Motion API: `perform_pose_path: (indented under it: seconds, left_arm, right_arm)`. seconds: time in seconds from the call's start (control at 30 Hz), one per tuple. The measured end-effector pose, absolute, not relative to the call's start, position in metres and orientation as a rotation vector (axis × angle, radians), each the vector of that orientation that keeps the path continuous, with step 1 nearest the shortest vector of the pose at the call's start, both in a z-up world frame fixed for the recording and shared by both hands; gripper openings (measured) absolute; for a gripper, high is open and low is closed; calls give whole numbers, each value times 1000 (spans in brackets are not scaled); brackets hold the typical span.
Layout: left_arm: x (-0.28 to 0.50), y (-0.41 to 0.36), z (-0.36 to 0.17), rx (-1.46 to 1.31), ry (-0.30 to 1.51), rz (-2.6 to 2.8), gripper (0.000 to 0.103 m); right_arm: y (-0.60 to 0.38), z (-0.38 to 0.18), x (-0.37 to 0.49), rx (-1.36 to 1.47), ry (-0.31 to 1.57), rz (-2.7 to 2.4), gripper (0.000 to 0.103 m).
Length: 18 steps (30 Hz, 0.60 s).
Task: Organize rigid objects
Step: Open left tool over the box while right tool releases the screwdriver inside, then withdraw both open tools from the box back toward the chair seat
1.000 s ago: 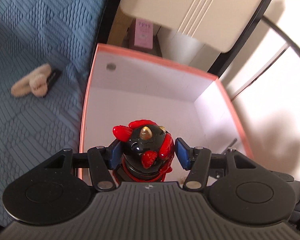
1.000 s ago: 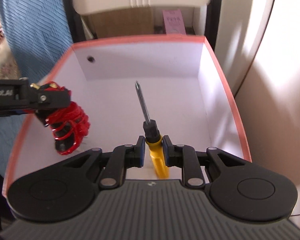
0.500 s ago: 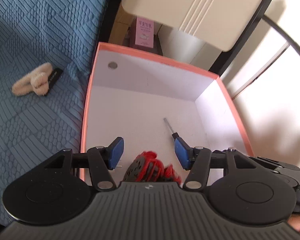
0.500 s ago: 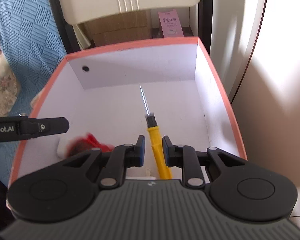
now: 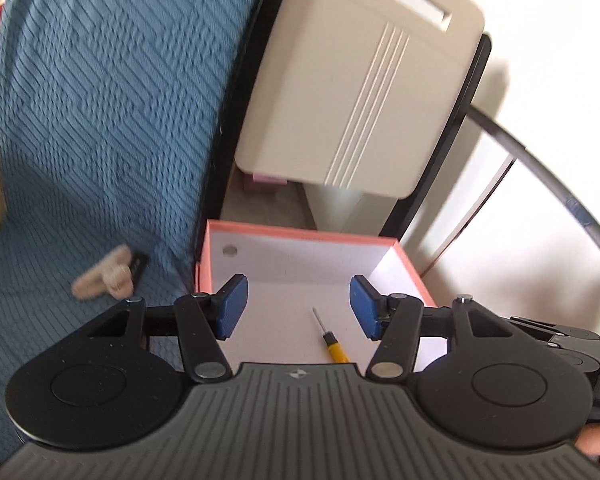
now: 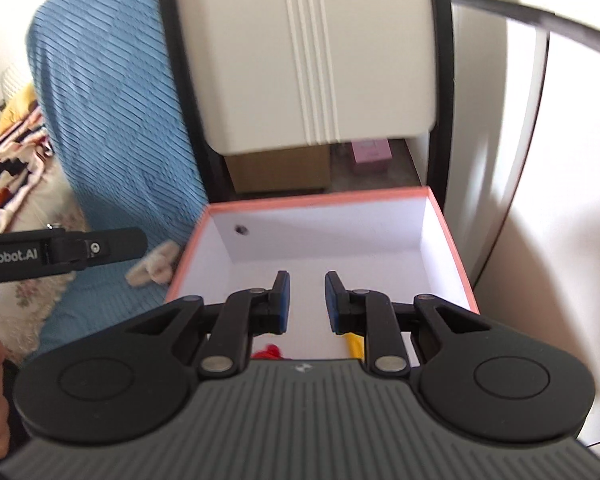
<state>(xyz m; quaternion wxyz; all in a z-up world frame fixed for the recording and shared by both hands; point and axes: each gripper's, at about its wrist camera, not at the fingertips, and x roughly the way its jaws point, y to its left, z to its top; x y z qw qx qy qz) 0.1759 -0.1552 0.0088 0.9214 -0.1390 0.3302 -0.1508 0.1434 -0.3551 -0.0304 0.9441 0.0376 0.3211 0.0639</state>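
Observation:
An open box with a salmon-pink rim [image 5: 300, 235] [image 6: 320, 200] and white inside stands beside the bed. A yellow-handled screwdriver [image 5: 332, 340] lies on its floor; a bit of its handle [image 6: 354, 344] shows in the right wrist view. A sliver of the red toy figure [image 6: 272, 351] shows in the box behind my right gripper body. My left gripper [image 5: 298, 306] is open and empty above the box's near side. My right gripper [image 6: 306, 300] is open and empty above the box. The left gripper's side [image 6: 60, 252] shows in the right wrist view.
A blue quilted bed cover [image 5: 100, 120] lies left of the box, with a beige hair clip [image 5: 104, 276] [image 6: 156, 266] on it. A cream cabinet [image 5: 360, 80] stands behind the box, a pink carton [image 6: 370, 152] and cardboard box [image 6: 276, 172] under it. A white wall [image 6: 560, 200] is right.
The left gripper let go of the red toy into the box, the right gripper let go of the screwdriver. Both grippers opened and pulled up and back from the box.

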Motion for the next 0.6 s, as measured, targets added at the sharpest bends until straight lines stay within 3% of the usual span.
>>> perform_pose_path:
  seconds: [0.6]
  left_arm:
    - [121,-70,37,-287,569,-254,63]
  right_arm:
    - [-273,-6,103,24,589,168,23]
